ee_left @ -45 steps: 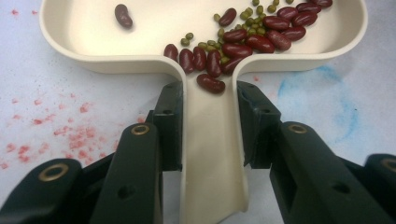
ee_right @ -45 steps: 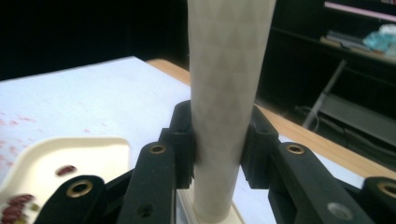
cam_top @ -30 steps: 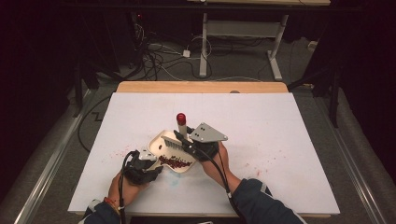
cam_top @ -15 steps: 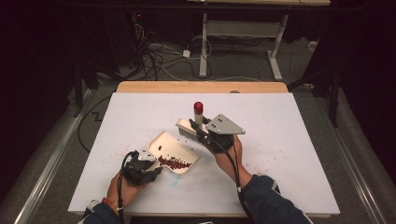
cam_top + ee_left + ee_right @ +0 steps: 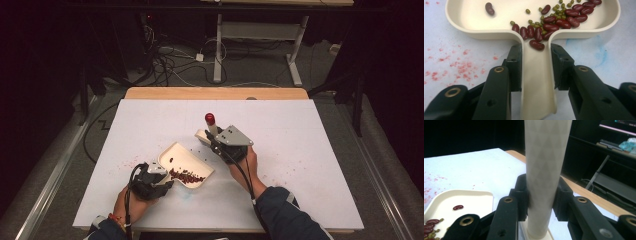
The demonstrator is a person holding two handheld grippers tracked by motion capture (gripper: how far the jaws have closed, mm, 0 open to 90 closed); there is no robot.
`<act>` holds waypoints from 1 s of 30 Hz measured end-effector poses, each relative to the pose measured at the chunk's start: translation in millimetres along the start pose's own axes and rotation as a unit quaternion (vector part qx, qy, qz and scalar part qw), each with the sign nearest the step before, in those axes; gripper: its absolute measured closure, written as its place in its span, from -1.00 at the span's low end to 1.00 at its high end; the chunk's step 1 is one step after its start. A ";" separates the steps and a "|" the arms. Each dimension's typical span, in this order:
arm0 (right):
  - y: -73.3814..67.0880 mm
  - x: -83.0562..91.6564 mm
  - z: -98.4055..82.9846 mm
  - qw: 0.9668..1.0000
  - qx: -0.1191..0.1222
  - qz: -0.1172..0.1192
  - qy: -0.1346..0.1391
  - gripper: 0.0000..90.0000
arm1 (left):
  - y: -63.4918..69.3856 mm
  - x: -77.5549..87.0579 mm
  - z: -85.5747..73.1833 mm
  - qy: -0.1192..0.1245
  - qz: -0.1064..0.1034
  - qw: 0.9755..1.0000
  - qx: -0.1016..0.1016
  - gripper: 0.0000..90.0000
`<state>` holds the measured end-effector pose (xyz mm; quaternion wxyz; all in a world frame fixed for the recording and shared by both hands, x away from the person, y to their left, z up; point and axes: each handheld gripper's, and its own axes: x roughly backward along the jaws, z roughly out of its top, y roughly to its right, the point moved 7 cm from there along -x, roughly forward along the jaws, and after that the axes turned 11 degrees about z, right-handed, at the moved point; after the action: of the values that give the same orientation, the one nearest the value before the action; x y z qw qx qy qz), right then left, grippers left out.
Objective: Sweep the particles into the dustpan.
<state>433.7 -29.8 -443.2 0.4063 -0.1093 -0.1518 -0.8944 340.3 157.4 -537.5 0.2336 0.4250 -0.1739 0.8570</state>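
at the near left of the white table top (image 5: 300,150), your left gripper (image 5: 165,181) is clamped on the handle of the cream plastic dustpan-shaped tray (image 5: 537,82), its jaws pressed against both sides of the narrow channel. a heap of dark red kidney beans (image 5: 554,23) mixed with small green mung beans (image 5: 559,8) sits in the tray, one bean already in the handle's throat. your right gripper (image 5: 212,141) is closed tight around the pale patterned handle (image 5: 546,170) of a small brush with a red tip (image 5: 209,118), held upright just beside the tray's far corner. the sweeping looks mostly done; only reddish specks (image 5: 461,68) are left on the table. tipping the beans out appears to be what is left.
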 end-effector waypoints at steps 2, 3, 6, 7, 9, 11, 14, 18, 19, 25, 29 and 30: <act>-1.9 -1.7 0.3 1.000 -0.010 0.003 0.008 0.56 | -0.6 -0.3 0.2 -0.001 -0.003 1.000 0.002 0.41; -5.1 -3.9 0.1 1.000 -0.020 0.007 0.013 0.56 | -0.6 -0.3 0.4 -0.001 -0.004 1.000 0.003 0.41; -17.4 -8.1 1.1 0.999 -0.020 0.027 0.012 0.54 | -0.2 -0.4 1.3 0.001 -0.002 1.000 0.002 0.41; -17.4 -8.1 1.1 0.999 -0.020 0.027 0.012 0.54 | -0.3 -0.2 1.5 0.001 -0.003 1.000 0.003 0.41; -27.4 -5.6 3.2 0.998 -0.027 0.050 0.013 0.54 | -0.3 0.0 1.8 0.001 -0.002 1.000 0.003 0.41; -30.0 -4.1 5.1 0.998 -0.031 0.059 0.015 0.56 | -0.7 0.1 2.1 0.002 -0.003 1.000 0.005 0.41; -38.1 2.5 14.0 0.996 -0.026 0.076 0.026 0.57 | -0.8 0.7 2.3 0.003 -0.003 1.000 0.004 0.41; -38.7 7.0 19.2 0.997 -0.012 0.073 0.032 0.57 | -1.1 1.4 1.2 0.002 -0.005 1.000 0.006 0.41; -38.7 7.0 19.2 0.997 -0.012 0.073 0.032 0.57 | -1.7 1.9 0.5 0.000 -0.006 1.000 0.003 0.41; -26.7 7.8 20.8 0.997 -0.021 0.058 0.040 0.56 | -2.7 3.7 -1.5 0.000 -0.009 1.000 0.006 0.41; -16.9 11.6 22.3 0.997 -0.022 0.052 0.043 0.56 | -3.2 3.6 -2.0 0.001 -0.011 1.000 0.006 0.41; -14.8 12.9 22.8 0.998 -0.022 0.050 0.042 0.56 | -3.2 3.5 -2.1 0.001 -0.011 1.000 0.006 0.41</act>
<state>415.7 -21.3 -420.6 0.4537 -0.0876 -0.1096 -0.8800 338.8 162.0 -535.5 0.2405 0.4273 -0.1640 0.8560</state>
